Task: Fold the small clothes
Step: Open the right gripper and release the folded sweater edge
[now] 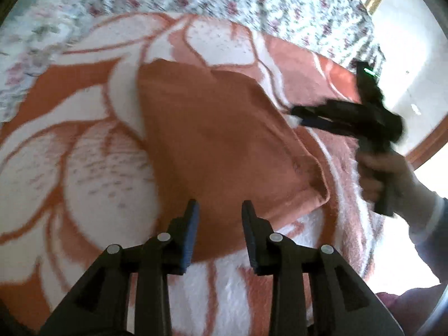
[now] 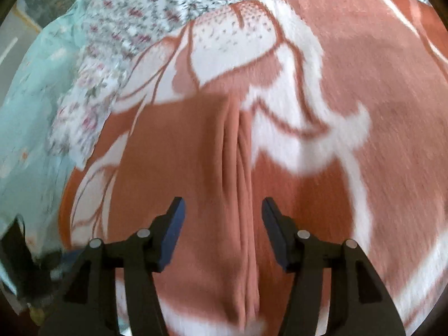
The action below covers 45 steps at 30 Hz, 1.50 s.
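A: Where's the cloth [image 1: 212, 128]?

B: Lying on the blanket [image 1: 92, 173], the orange-and-white one with big flowers. The cloth is plain orange, so its edges get lost against the orange patches. From the left claw's camera its left edge is a straight fold, and a corner with a seam sticks out low on the right.

A: Any basket or box?

B: None that I can see. Only the cloth on the blanket, and the blanket on a flowered sheet [image 1: 280, 8].

A: And the claws?

B: The left claw [image 1: 219, 210] is part open, nothing between its fingers; it hangs over the cloth's near edge. The right claw [image 2: 222, 210] stands wider, and a ridge of bunched folds in the cloth runs up between its fingers, but the pads don't press on it. Seen from the left, it sits at the cloth's right edge, with a hand [image 1: 383, 173] round its grip.

A: What can't you make out?

B: Both pictures are smeared. Whether the right claw's tips touch the fabric, I can't tell. The near end of the cloth is hidden behind the left claw's body. A dark shape at the low left of the right-hand view is cut off by the rim.

A: Room to move?

B: Bare blanket lies left and beyond the cloth. On the right the blanket's edge is close, with pale floor [image 1: 406, 64] past it. A teal cloth [image 2: 33, 112] lies left of the sheet.
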{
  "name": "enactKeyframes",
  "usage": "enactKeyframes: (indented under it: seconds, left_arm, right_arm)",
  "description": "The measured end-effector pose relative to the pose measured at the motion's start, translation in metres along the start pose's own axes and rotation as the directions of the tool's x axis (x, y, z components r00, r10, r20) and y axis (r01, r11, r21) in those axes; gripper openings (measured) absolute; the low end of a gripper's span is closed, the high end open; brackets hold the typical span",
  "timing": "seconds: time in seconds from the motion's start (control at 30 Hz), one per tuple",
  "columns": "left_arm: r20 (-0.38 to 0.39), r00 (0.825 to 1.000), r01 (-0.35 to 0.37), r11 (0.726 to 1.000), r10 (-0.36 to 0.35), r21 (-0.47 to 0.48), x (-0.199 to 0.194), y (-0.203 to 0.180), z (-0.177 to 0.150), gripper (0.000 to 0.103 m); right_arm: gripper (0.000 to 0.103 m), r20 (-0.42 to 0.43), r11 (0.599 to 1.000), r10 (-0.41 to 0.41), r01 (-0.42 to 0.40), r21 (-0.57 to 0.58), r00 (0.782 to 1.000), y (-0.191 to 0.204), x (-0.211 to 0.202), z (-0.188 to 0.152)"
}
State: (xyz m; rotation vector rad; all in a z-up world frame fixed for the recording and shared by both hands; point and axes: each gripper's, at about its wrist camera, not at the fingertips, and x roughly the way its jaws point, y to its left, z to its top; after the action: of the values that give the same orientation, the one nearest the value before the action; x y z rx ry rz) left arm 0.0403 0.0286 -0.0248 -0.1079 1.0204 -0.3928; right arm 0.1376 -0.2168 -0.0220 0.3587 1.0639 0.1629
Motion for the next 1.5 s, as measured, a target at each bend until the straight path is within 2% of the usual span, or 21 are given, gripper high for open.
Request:
enactKeyframes:
  seconds: [0.07,0.1,0.13,0.23,0.33,0.4,0.5,0.57,0.63,0.67,0.73,0.77,0.8,0.83,0.9,1.1,1.23,1.27,1.33,1.43,1.5]
  left_arm:
    - [-0.043,0.999,0.023,1.000,-0.022,0.019,0.021,0.000,0.000,0.030]
    - [-0.082,0.997,0.006,1.000,-0.004,0.025,0.034,0.001,-0.002,0.028]
    - [-0.119,0.993,-0.014,0.999,0.018,0.033,0.045,0.003,-0.006,0.027]
    - [-0.166,0.985,-0.034,0.999,0.040,0.040,0.065,0.012,-0.019,0.024]
    - [-0.165,0.986,-0.028,0.999,0.033,0.029,0.069,0.015,-0.020,0.023]
    - [-0.167,0.985,-0.031,0.999,0.036,0.034,0.069,0.014,-0.017,0.023]
    - [-0.168,0.985,-0.026,0.999,0.030,0.028,0.068,0.013,-0.017,0.023]
    - [-0.166,0.986,-0.024,0.999,0.028,0.028,0.064,0.011,-0.020,0.025]
    - [-0.163,0.986,-0.024,0.999,0.027,0.023,0.060,0.011,-0.024,0.026]
    - [-0.161,0.987,-0.024,0.999,0.027,0.021,0.060,0.010,-0.024,0.027]
    - [-0.155,0.987,-0.033,0.999,0.037,0.028,0.060,0.009,-0.026,0.027]
    - [-0.151,0.988,-0.040,0.999,0.044,0.029,0.060,0.007,-0.029,0.027]
    - [-0.147,0.988,-0.047,0.998,0.051,0.028,0.060,0.006,-0.031,0.027]
    - [-0.149,0.987,-0.062,0.998,0.066,0.031,0.061,0.004,-0.033,0.027]
    - [-0.147,0.984,-0.091,0.995,0.097,0.050,0.059,-0.003,-0.035,0.031]
    - [-0.149,0.981,-0.110,0.990,0.121,0.086,0.053,-0.008,-0.045,0.038]
    - [-0.163,0.979,-0.111,0.991,0.121,0.070,0.048,-0.006,-0.053,0.038]
    - [-0.168,0.979,-0.107,0.992,0.116,0.059,0.045,-0.005,-0.054,0.039]
    - [-0.174,0.979,-0.099,0.995,0.102,0.029,0.035,-0.001,-0.056,0.039]
    - [-0.132,0.982,-0.136,0.990,0.138,0.023,0.011,0.003,-0.058,0.040]
    - [-0.095,0.977,-0.189,0.981,0.191,0.033,-0.004,0.002,-0.055,0.049]
  right_arm:
    - [0.048,-0.019,0.999,-0.005,0.006,0.041,1.000,-0.005,0.027,0.015]
    - [0.016,-0.055,0.998,0.010,-0.007,0.058,0.998,-0.008,0.043,0.020]
    - [0.014,-0.091,0.997,0.025,-0.018,0.072,0.996,-0.008,0.054,0.024]
    - [0.013,-0.040,0.999,-0.035,0.035,0.000,0.999,0.002,0.044,0.025]
    - [0.014,-0.075,0.996,-0.087,0.085,-0.029,0.993,-0.006,0.064,0.017]
    - [0.017,-0.057,0.997,-0.073,0.073,-0.009,0.996,-0.010,0.062,0.019]
    - [0.019,-0.023,0.998,-0.061,0.061,0.006,0.998,-0.004,0.036,0.020]
    - [0.019,0.023,0.999,-0.030,0.031,-0.040,0.999,0.010,0.008,0.010]
    - [0.019,0.018,0.995,0.042,-0.040,-0.094,0.999,0.028,-0.012,-0.010]
    - [0.020,0.000,0.991,0.049,-0.048,-0.127,0.999,0.035,-0.015,-0.022]
    - [0.021,-0.047,0.979,-0.063,0.053,-0.199,0.997,0.039,-0.008,-0.052]
    - [0.021,-0.083,0.970,-0.135,0.115,-0.214,0.987,0.031,0.004,-0.066]
    - [0.017,-0.121,0.971,-0.164,0.139,-0.194,0.979,0.016,0.016,-0.079]
    - [0.016,-0.130,0.980,-0.146,0.125,-0.156,0.981,0.004,0.023,-0.087]
    - [0.015,-0.071,0.983,-0.121,0.110,-0.146,0.990,-0.001,0.022,-0.093]
    - [0.016,-0.055,0.986,-0.126,0.119,-0.120,0.990,0.003,0.004,-0.097]
    - [0.016,-0.049,0.989,-0.116,0.110,-0.103,0.992,-0.010,-0.004,-0.108]
    - [0.016,-0.048,0.988,-0.125,0.120,-0.094,0.991,-0.012,-0.007,-0.108]
    - [0.031,-0.067,0.983,-0.168,0.162,-0.083,0.984,-0.011,-0.006,-0.109]
    - [0.031,-0.059,0.992,-0.128,0.127,-0.016,0.990,-0.020,-0.021,-0.110]
    - [0.031,-0.040,0.992,-0.122,0.122,-0.017,0.992,-0.015,-0.032,-0.111]
